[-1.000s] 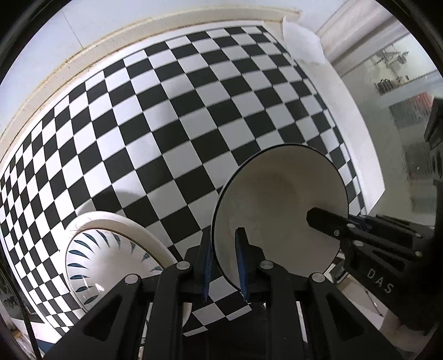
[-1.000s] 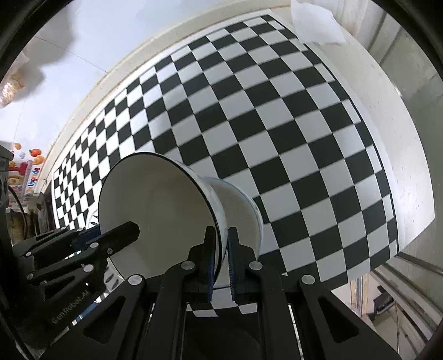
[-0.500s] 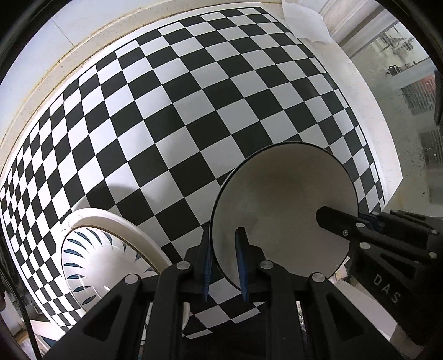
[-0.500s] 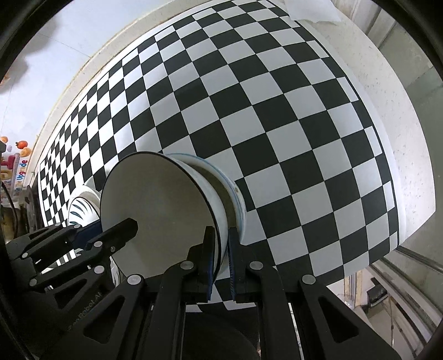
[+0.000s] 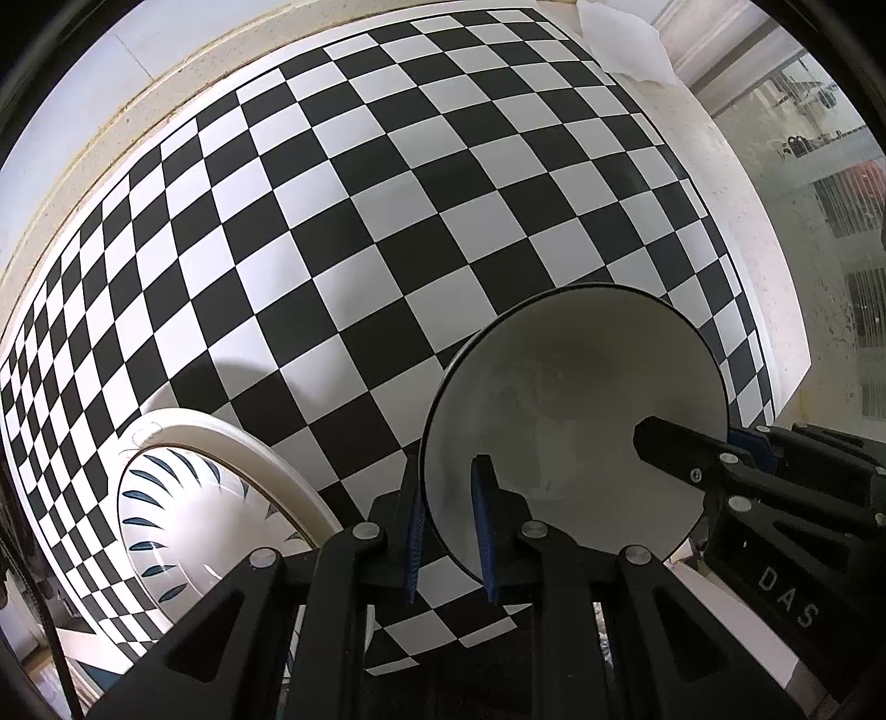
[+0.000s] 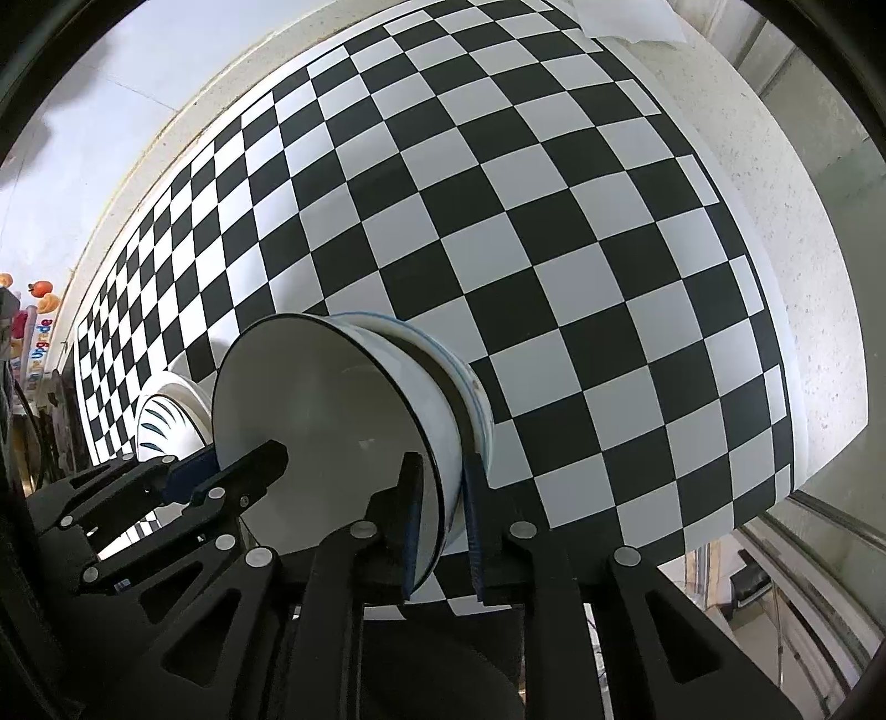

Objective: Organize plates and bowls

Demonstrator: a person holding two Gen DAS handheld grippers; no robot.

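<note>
Bowl: a white bowl with a thin dark rim, tilted on edge above the checkered cloth, its inside facing both cameras.
Left gripper: the left gripper is narrowed onto the bowl's near rim, one blue pad inside the wall and one outside.
Right gripper: the right gripper pinches the opposite rim of the same bowl the same way, one finger in, one out.
Second bowl: in the right wrist view a second bowl, white with blue lines near its lip, sits right behind the held one, partly nested around its base.
Plate: a white plate with dark blue dashes rests on the cloth to the left of the bowl, near the counter's front edge.
Counter: a pale speckled counter carries the cloth; crumpled white paper lies at its far corner.
</note>
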